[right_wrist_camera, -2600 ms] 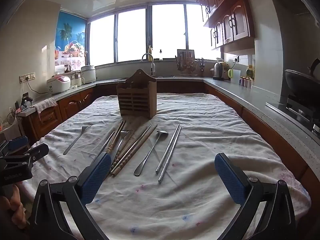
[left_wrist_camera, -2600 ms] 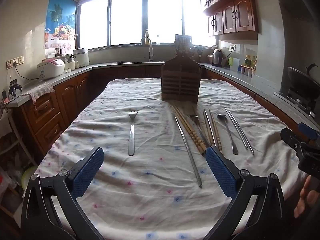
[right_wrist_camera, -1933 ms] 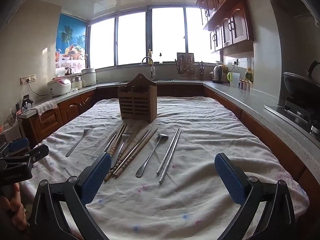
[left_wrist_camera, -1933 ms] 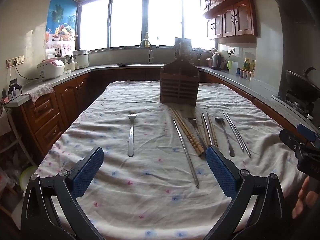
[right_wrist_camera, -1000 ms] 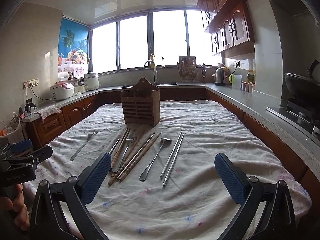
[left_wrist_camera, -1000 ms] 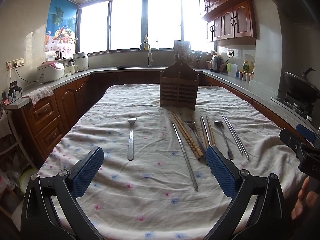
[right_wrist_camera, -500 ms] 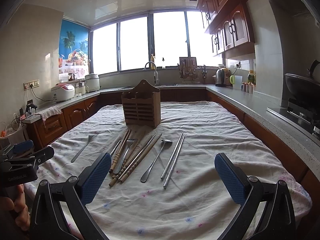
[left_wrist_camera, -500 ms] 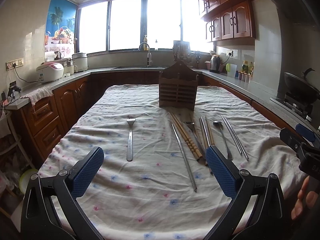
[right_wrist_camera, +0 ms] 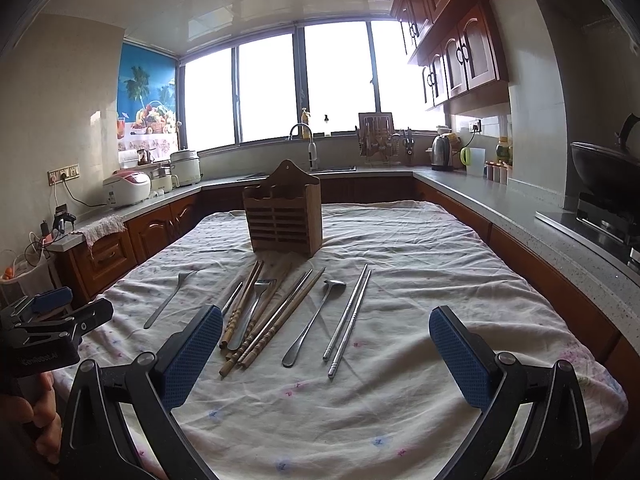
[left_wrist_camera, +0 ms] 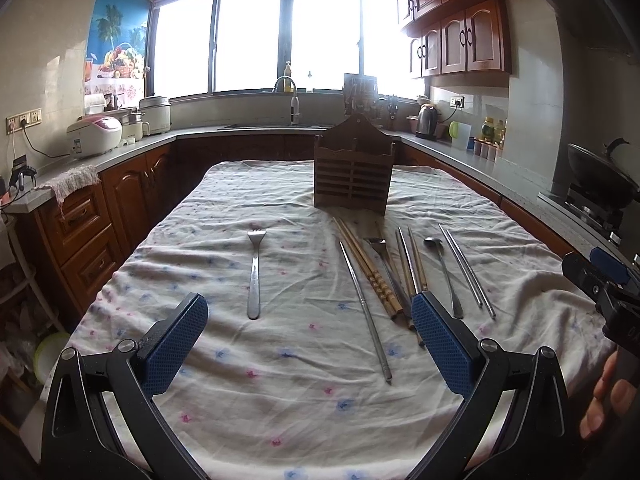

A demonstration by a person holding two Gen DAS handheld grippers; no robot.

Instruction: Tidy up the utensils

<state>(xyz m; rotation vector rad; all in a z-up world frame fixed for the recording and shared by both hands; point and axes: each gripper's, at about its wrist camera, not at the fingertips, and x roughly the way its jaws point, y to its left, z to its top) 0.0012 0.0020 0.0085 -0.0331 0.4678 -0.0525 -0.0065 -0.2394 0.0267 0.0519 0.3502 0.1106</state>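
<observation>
I hold my left gripper and right gripper above the table's near edge, both spread wide and empty, presumably so either can start a pick. The wooden holder stands upright mid-table. The fork lies apart toward the left edge, while chopsticks and spoon fan out just before the holder, handles toward me.

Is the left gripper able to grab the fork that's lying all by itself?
Probably yes. The left gripper is open, and the fork lies alone on the tablecloth ahead, nothing between them.
</observation>
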